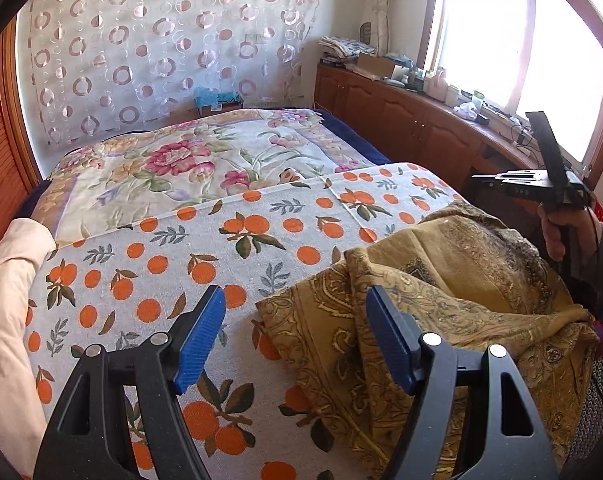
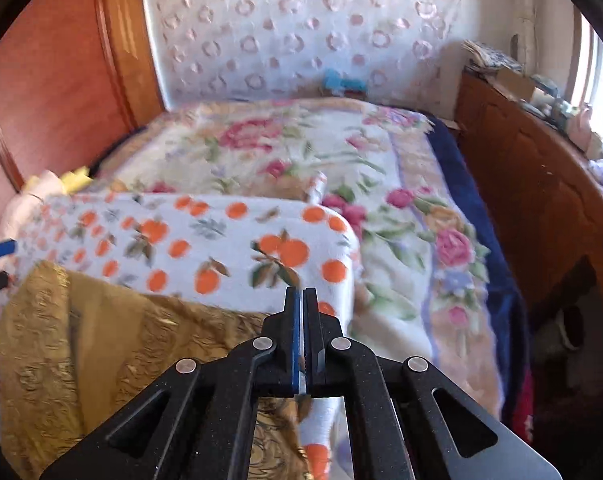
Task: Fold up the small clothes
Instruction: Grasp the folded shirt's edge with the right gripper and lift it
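A mustard-gold patterned garment (image 1: 441,300) lies crumpled on the orange-print sheet (image 1: 221,248) at the bed's near right. My left gripper (image 1: 297,320) is open and empty, hovering just above the garment's left edge, its blue pads (image 1: 199,340) on either side of that edge. My right gripper (image 2: 300,300) is shut with nothing between the jaws, held above the garment's right side (image 2: 101,340). In the left wrist view the right gripper (image 1: 541,184) shows at the far right, held in a hand.
A floral blanket (image 1: 189,168) covers the far half of the bed. A cream quilt (image 1: 5,300) lies at the left edge. A wooden cabinet (image 1: 401,120) with clutter runs under the window on the right. A circle-patterned curtain (image 1: 161,48) hangs behind the bed.
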### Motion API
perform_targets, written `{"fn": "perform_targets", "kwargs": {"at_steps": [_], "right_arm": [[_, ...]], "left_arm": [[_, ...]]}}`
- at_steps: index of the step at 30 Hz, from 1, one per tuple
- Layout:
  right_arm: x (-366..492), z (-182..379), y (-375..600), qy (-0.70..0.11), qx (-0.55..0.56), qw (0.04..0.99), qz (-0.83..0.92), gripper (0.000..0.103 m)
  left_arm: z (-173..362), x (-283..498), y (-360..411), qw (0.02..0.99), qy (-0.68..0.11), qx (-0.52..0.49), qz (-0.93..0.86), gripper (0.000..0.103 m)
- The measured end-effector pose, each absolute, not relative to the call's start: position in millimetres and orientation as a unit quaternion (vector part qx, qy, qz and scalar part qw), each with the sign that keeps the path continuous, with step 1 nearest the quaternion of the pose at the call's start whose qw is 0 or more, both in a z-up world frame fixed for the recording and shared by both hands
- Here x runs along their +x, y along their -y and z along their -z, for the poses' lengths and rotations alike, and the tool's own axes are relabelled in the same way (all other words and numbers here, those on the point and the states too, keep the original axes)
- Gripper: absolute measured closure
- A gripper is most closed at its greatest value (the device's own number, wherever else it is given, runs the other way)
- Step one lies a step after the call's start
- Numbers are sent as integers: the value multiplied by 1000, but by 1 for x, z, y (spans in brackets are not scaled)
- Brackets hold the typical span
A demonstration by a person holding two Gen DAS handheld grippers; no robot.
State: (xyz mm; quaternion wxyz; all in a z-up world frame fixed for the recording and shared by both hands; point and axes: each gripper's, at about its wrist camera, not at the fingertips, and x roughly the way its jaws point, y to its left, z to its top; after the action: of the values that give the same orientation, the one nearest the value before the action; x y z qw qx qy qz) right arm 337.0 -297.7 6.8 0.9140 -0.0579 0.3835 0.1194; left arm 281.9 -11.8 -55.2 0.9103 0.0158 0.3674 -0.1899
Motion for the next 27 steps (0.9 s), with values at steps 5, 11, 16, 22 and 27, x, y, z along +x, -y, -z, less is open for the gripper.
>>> {"fn": "perform_targets", "kwargs": {"at_steps": [5,11,16,22,27], "right_arm": [[313,-35,268,-368,-81,914,-152,99],[251,-60,200,-365,-134,893,-229,61],[222,-51,147,-377,-166,864,-289,60],[223,-23,95,-410,-210,827,-321,60],[229,-6,82,-411,-258,813,-323,99]], "left_arm": [[58,277,-1,908,-371,12,195,30],[49,261,-25,913,-363,9,186,30],[45,245,-33,918,-352,27,180,30],[45,234,-40,919,-348,19,183,30],[46,234,-41,918,-350,19,185,30]]}}
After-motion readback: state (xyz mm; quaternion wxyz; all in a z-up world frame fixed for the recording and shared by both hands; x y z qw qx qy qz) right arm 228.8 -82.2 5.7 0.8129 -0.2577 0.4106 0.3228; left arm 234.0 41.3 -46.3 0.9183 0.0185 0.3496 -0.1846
